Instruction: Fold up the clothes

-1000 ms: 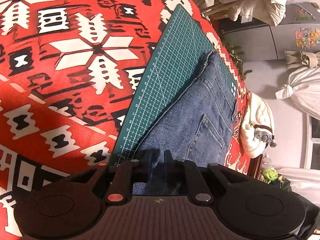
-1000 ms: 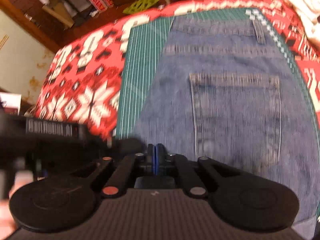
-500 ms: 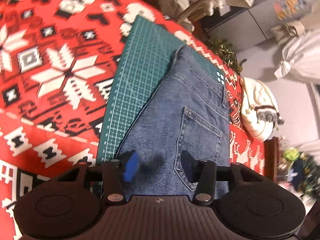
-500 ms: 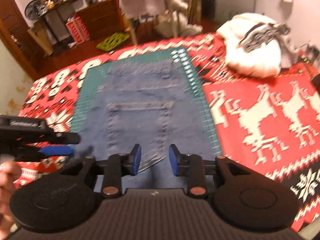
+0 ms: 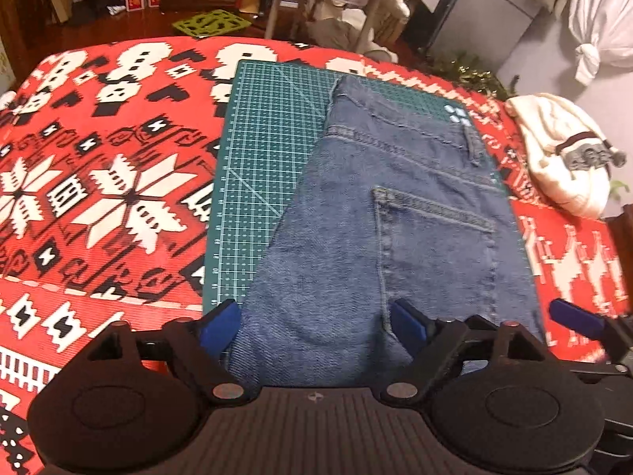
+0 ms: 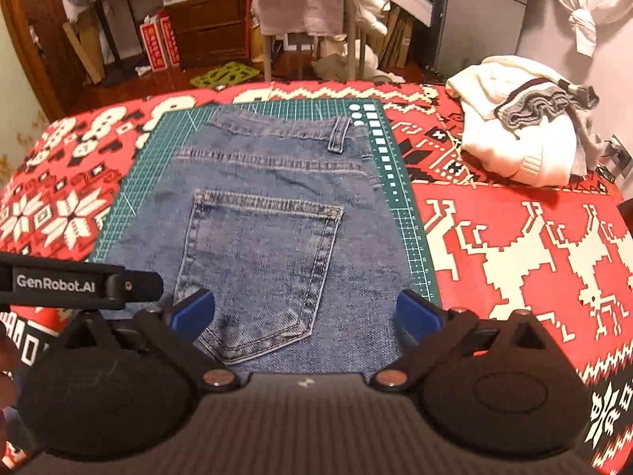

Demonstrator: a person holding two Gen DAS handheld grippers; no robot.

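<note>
A red patterned cloth covers the counter. On it lies a green cutting mat, and folded blue jeans rest flat on the mat's right part, back pocket up, waistband at the far end. A white sweater sits bunched at the far right, well apart from the jeans. The left hand-held gripper and right hand-held gripper both hover spread wide over the jeans' near end, pinching nothing.

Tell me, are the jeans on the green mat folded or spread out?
Folded: the jeans lie as a compact rectangle on the green mat, back pocket up, no legs extending.
</note>
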